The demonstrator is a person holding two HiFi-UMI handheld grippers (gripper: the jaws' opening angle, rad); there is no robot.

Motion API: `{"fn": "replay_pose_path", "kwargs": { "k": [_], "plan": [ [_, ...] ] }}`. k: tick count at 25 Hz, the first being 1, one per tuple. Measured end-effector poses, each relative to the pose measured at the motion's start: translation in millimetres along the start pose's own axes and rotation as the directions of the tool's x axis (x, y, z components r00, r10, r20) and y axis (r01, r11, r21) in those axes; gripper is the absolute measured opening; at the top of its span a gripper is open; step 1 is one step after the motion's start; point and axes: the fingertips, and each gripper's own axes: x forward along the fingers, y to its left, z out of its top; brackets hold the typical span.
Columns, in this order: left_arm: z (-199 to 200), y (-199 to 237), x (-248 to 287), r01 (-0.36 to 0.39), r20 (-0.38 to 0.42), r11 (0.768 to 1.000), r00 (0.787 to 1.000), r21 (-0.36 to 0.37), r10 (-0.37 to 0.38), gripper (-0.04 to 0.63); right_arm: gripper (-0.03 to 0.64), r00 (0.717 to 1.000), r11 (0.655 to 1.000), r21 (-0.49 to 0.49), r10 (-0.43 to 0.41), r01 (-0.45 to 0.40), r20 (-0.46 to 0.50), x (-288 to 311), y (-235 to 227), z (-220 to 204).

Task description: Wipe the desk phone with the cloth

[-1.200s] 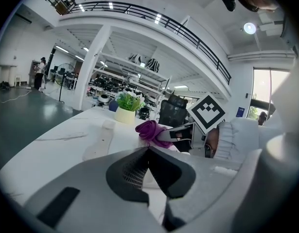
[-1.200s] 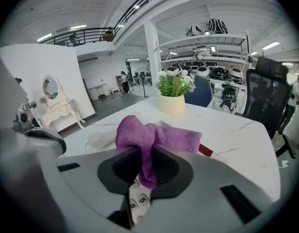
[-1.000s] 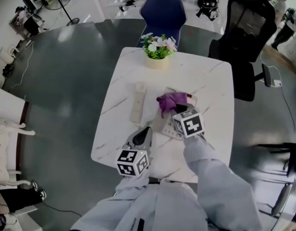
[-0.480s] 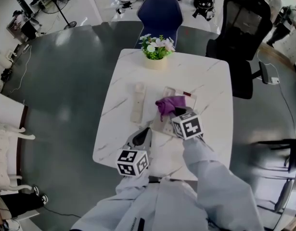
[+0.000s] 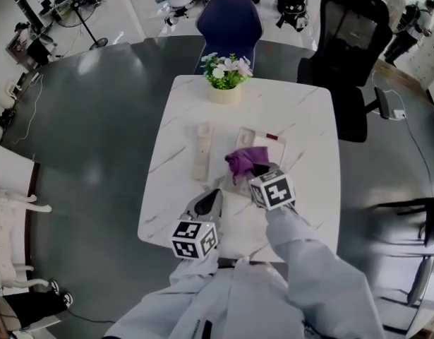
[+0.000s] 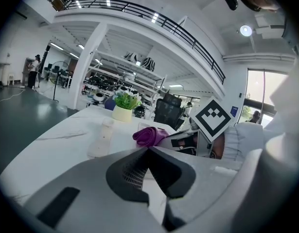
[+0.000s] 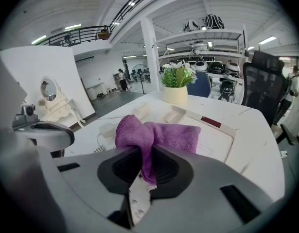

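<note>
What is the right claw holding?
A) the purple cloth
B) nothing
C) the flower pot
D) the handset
A: in the right gripper view the right claw is shut on the cloth, which bunches up above it over the phone.

There were two grippers: the left gripper (image 5: pixel 214 195) and the right gripper (image 5: pixel 253 169). One cloth (image 5: pixel 245 158) sat between the right jaws. Beyond the jaws were one phone (image 5: pixel 269 141), one handset (image 5: pixel 202 150), one flower pot (image 5: pixel 224 90), one table (image 5: pixel 301 111) and two chairs: a blue chair (image 5: pixel 229 20) and a black chair (image 5: pixel 358 34).
</note>
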Motion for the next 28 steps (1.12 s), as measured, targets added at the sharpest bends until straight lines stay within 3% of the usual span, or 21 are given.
{"fn": "replay_pose_path", "kwargs": {
  "k": [28],
  "plan": [
    [-8,-2,-17,0.059,-0.008,0.998,0.998,0.032,-0.059,-0.002,0.037,1.000,0.999,0.051,0.000,0.001,-0.019,-9,38,-38]
  ]
}}
